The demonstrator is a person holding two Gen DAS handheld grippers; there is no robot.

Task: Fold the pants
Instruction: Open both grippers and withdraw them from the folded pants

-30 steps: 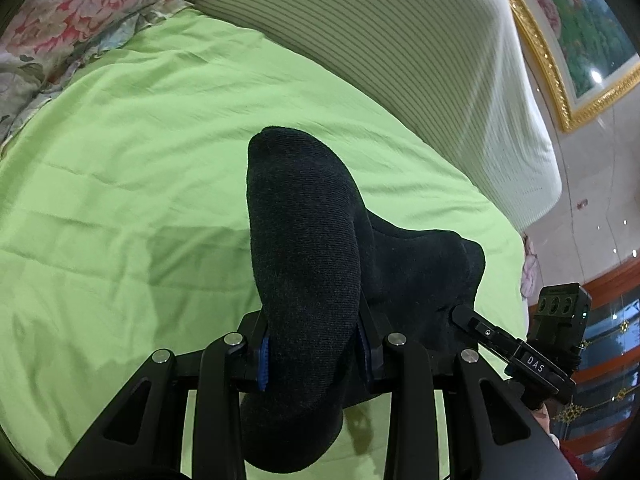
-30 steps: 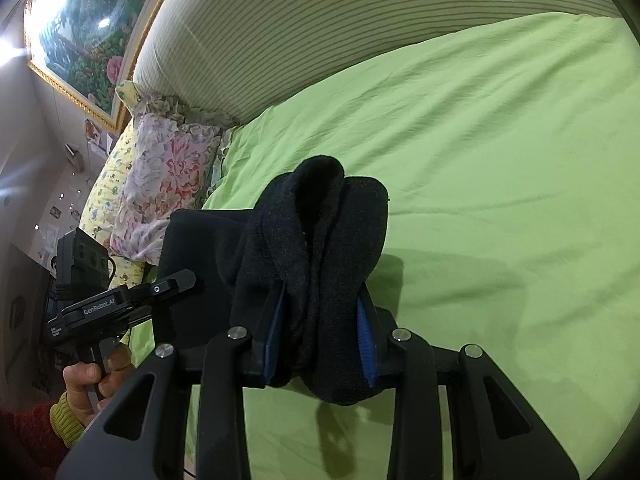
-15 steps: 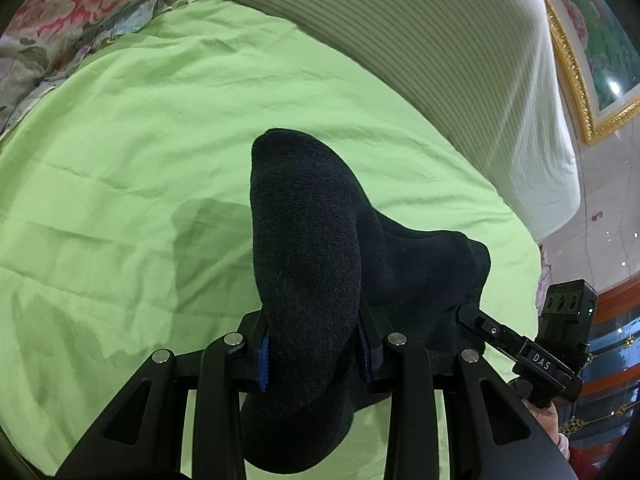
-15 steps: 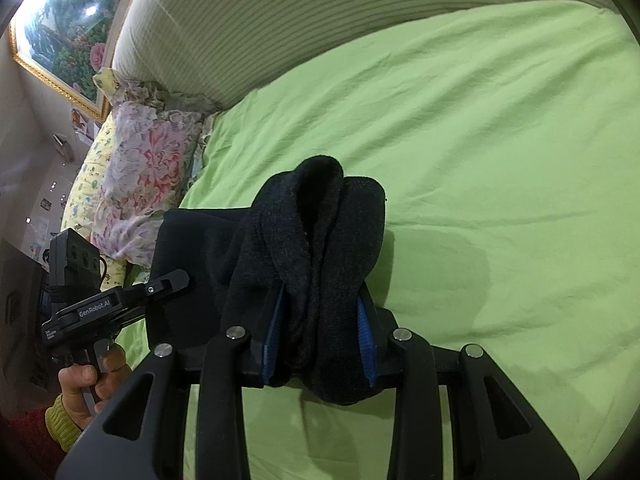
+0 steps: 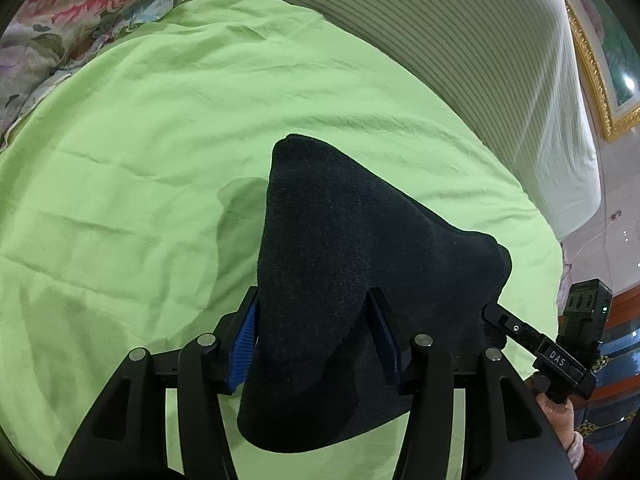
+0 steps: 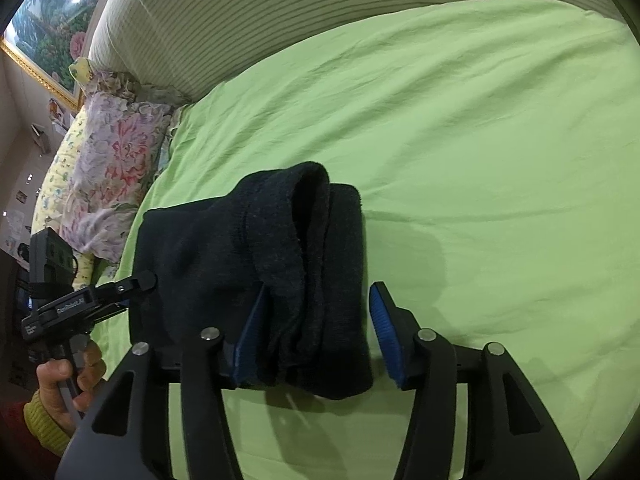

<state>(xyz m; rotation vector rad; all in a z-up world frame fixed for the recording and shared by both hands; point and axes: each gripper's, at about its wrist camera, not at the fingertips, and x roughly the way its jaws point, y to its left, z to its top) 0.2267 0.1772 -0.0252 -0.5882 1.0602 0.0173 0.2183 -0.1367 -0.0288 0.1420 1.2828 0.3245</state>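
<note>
Your left tongs (image 5: 316,336) have their blue pads spread, and the dark pants (image 5: 340,264) fill the space between them; the cloth bulges over both pads, so you cannot tell whether it is pinched or only draped there. From these tongs the fabric rises ahead into a rounded peak, then slopes off to the right toward your right tongs (image 5: 508,324), whose tip touches the far corner of the cloth.

Your right tongs (image 6: 316,336) stand apart. The bundled end of the pants (image 6: 316,264) lies between the pads, pressed against the left pad (image 6: 250,340), while the right pad (image 6: 384,332) stands clear of the cloth with green sheet showing in the gap. The fabric here is doubled into thick folds with a rolled edge on top. Leftward of these tongs it spreads flat to your left tongs (image 6: 136,284), whose tips sit at the cloth's edge; your left hand (image 6: 68,380), in a yellow cuff, grips that handle.

Under and beyond both tongs lies the bed (image 6: 480,160), covered in a lightly wrinkled green sheet. Farther out to the left of the right tongs rest floral pillows (image 6: 112,168). At the far end stands a striped padded headboard (image 5: 460,48), and past it hangs a gilt-framed painting (image 6: 44,36).
</note>
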